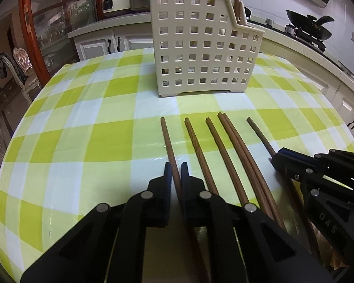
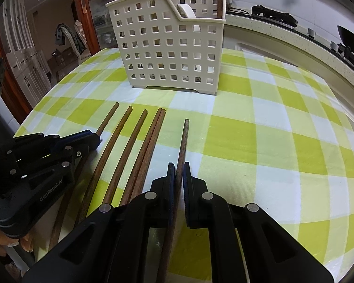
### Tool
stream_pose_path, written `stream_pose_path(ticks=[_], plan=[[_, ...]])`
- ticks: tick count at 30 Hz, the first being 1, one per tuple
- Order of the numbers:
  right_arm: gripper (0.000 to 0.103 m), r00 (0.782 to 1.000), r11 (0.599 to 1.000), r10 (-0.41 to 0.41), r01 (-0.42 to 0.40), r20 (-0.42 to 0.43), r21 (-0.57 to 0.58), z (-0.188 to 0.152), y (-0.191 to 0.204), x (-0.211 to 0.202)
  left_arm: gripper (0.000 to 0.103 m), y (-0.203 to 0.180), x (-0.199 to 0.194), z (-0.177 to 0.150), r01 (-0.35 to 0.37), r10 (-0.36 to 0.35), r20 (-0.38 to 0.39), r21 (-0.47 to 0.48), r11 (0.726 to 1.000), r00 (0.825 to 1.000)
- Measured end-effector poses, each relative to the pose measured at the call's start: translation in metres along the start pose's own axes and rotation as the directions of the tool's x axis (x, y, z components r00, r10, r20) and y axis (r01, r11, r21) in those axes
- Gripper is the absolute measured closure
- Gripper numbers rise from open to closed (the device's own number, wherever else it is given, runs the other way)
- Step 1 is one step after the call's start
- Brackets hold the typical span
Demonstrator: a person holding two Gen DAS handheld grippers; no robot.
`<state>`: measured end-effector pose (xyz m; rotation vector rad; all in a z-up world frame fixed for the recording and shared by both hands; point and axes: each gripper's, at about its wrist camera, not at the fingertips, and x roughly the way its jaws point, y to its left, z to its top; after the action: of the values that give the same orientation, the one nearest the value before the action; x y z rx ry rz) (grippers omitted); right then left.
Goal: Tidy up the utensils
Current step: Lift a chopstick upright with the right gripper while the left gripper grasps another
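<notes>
Now both grippers pinch sticks: left gripper (image 1: 176, 174) jaws shut on far-left chopstick (image 1: 168, 139), right gripper (image 2: 179, 174) on far-right chopstick (image 2: 183, 141). Risk: thin stick pivots, misses caddy (image 1: 200, 47).

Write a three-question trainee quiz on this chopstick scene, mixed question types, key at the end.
1. True or false: the left gripper is shut on the leftmost chopstick.
2. How many chopsticks lie on the checked tablecloth? A) four B) six C) eight
3. Fill in: the right gripper is shut on the ______ chopstick of the row.

Key:
1. True; its pads press the stick from both sides.
2. B; two of them lie touching as a pair.
3. Rightmost; it lies apart from the others, in front of the white basket.
</notes>
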<state>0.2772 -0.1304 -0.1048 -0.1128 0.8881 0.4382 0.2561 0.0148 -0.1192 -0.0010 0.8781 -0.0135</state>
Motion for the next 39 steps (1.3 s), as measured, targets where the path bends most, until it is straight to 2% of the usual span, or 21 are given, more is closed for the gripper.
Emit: stream_pose_path(ticks=[8, 20, 39], plan=[[0.096, 0.999, 0.999, 0.024, -0.025, 0.042, 0.038, 0.001, -0.006, -0.008, 0.097, 0.007, -0.005, -0.001, 0.022, -0.021, 0.014, -0.033, 0.999, 1.000], [0.096, 0.989, 0.998, 0.038, -0.046, 0.143, 0.049, 0.010, -0.006, -0.040, 0.097, 0.010, -0.052, 0.005, 0.026, -0.020, 0.117, -0.042, 0.999, 0.993], [0.096, 0.955, 0.997, 0.046, -0.061, 0.292, 0.042, 0.018, -0.001, -0.103, 0.097, 0.015, -0.123, 0.005, 0.032, -0.015, 0.285, -0.055, 0.998, 0.958]])
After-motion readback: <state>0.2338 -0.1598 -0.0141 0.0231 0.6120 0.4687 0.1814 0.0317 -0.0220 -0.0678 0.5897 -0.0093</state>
